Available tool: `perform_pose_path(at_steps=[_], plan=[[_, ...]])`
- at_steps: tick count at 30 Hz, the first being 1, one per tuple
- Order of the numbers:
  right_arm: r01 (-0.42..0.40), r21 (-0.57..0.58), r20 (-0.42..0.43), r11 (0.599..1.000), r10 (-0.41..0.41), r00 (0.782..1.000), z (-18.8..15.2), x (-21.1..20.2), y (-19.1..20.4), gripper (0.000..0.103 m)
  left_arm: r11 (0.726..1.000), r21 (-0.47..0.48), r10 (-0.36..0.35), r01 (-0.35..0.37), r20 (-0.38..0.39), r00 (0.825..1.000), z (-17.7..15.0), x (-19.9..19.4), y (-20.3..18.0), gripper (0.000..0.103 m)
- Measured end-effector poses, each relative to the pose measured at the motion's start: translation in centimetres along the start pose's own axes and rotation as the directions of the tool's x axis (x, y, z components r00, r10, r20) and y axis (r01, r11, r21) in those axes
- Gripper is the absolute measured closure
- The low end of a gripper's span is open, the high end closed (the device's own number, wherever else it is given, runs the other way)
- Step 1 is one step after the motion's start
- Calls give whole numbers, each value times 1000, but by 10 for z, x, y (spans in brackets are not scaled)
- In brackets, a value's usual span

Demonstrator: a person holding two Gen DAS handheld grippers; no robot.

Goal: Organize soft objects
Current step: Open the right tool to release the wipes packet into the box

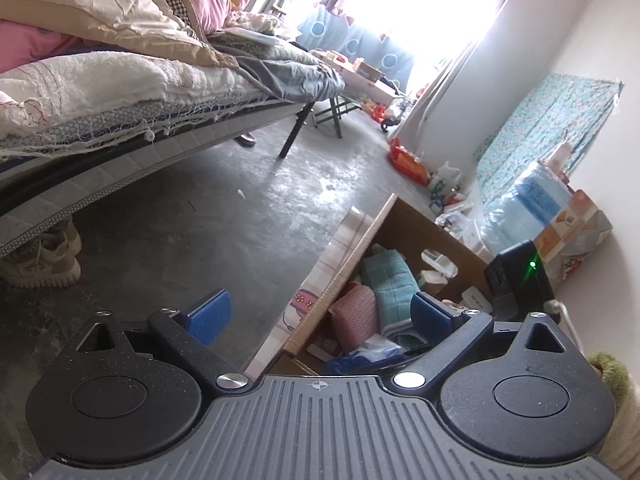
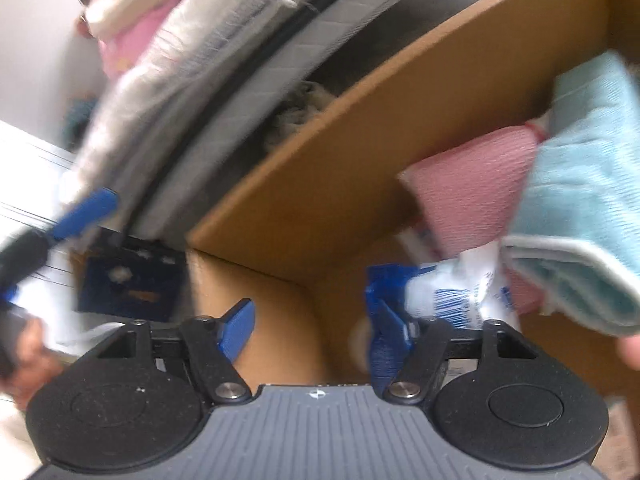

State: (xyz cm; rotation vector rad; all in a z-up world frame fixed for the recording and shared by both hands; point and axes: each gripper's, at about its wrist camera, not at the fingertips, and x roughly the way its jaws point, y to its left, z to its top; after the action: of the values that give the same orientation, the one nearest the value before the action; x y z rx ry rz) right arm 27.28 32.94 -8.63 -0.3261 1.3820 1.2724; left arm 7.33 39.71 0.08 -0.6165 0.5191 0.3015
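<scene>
An open cardboard box [image 1: 404, 224] stands on the floor beside the bed. In it lie a folded teal towel [image 1: 384, 284], a pink cloth [image 1: 356, 316] and some blue and white packets. My left gripper [image 1: 320, 312] is open and holds nothing, one finger over the floor and the other over the box. The right wrist view is blurred. There my right gripper [image 2: 312, 324] hangs open over the box's inner corner [image 2: 280, 248] with nothing between its pads. The teal towel [image 2: 580, 200], the pink cloth [image 2: 472, 192] and a white barcoded packet [image 2: 460, 292] lie just right of it.
A low bed [image 1: 120, 92] piled with quilts overhangs the grey floor [image 1: 224, 216] at the left, with shoes [image 1: 44, 256] under it. Bags, boxes and bottles line the right wall [image 1: 540, 208]. The right gripper's black housing [image 1: 516, 280] rises over the box.
</scene>
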Motion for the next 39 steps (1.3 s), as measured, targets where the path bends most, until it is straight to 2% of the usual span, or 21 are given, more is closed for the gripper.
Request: perform_pose_path(at_steps=[4,5,6,8,10,12,16,19,21,23,24,27,29,33,36,39], plan=[[158,33,37,987,-159,987,-4,-17,-12,44,1000,3,1,-1,-1,1000,0,1,0,6],[175,48,42,984,-177,983,-4,-19,-16,44,1000,4,2,-2,-1,1000,0,2,1,6],[159,66,48,985,-163,986,-4,-22,-20,43,1000,4,3,-3,-1,1000,0,2,1,6],[64,103,70,993,-71,995,-6,-27,-26,42,1000,6,6,-6,-6,1000,0,4,1,6],[-22,123,93,992,10,996,-7,-32,-28,38,1000,4,5,-5,-8,1000,-1,4,1,6],[-67,132,89,989,55,994,-7,-30,-28,29,1000,5,6,-6,-8,1000,-1,3,0,6],[-35,133,13,991,33,999,2,-6,-15,26,1000,12,5,-5,0,1000,-1,0,-1,5],[31,122,-72,992,-22,997,10,12,-4,23,1000,9,-2,2,3,1000,0,-2,-1,5],[86,101,-110,991,-75,991,13,19,3,17,1000,7,-5,5,3,1000,1,-3,-1,5],[103,73,-133,992,-92,987,13,23,10,9,1000,5,-6,6,3,1000,2,-3,0,5],[120,65,-131,991,-110,985,12,24,13,9,1000,4,-6,6,3,1000,1,-3,1,5],[99,110,-141,989,-83,987,12,20,7,8,1000,-3,-7,7,2,1000,1,-3,1,5],[56,152,-130,987,-36,991,10,14,1,8,1000,-6,-9,9,1,1000,0,-4,2,5],[-93,232,-72,968,112,991,2,-8,-18,9,1000,-8,-11,11,0,1000,-1,-6,2,5],[-65,164,50,984,58,997,-9,-48,-13,9,1000,-10,-11,11,2,1000,0,-7,2,5],[54,131,158,990,-75,985,-26,-90,-14,9,1000,-10,-12,12,6,1000,0,-8,2,5]])
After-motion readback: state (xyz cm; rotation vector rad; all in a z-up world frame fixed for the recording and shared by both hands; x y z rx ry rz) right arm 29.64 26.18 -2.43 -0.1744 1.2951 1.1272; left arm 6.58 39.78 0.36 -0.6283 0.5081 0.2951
